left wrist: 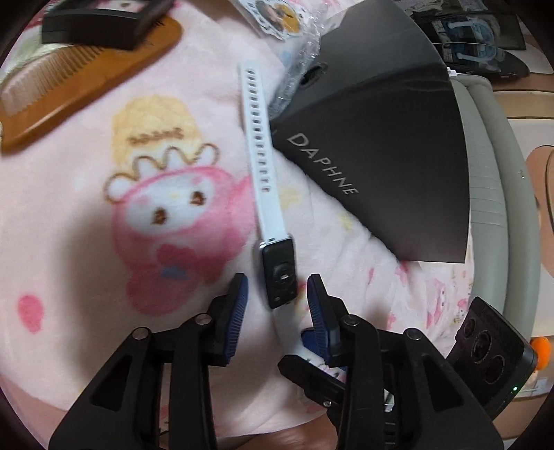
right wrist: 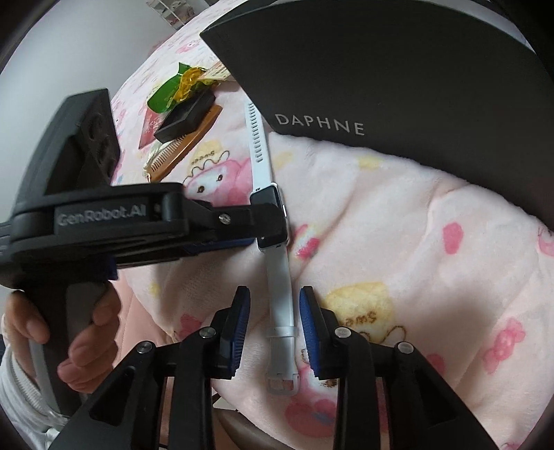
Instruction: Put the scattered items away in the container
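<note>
- Soft pink fleece blanket (left wrist: 86, 214) printed with a pink-hooded cartoon rabbit, spread under both claws as the working surface; pale wall in the far upper left of the right wrist view.
- Large black cardboard box (left wrist: 387, 145) lettered "DAPHNE", lying ahead and to the right of the left gripper (left wrist: 277, 294); ahead of the right gripper (right wrist: 275, 311) in its own view (right wrist: 398, 86).
- Grey padded rim (left wrist: 491, 180) beyond the box, far right of the left claw.
- Brown wooden comb (left wrist: 86, 90) far ahead and to the left of the left claw, a small black box (left wrist: 104, 24) lying across it; green foil wrapper (right wrist: 166, 93) just past them.
- White-strapped smartwatch with a black rectangular body (left wrist: 277, 277), lying flat, face down, long axis running straight away from both claws; perforated strap end pointing ahead, almost touching the box corner; buckle end (right wrist: 282, 380) nearest the right claw.
- Left gripper wide open, blue ribbed pads on either side of the watch body, gripping nothing.
- Right gripper also wide open, straddling the buckle-side strap, holding nothing.
</note>
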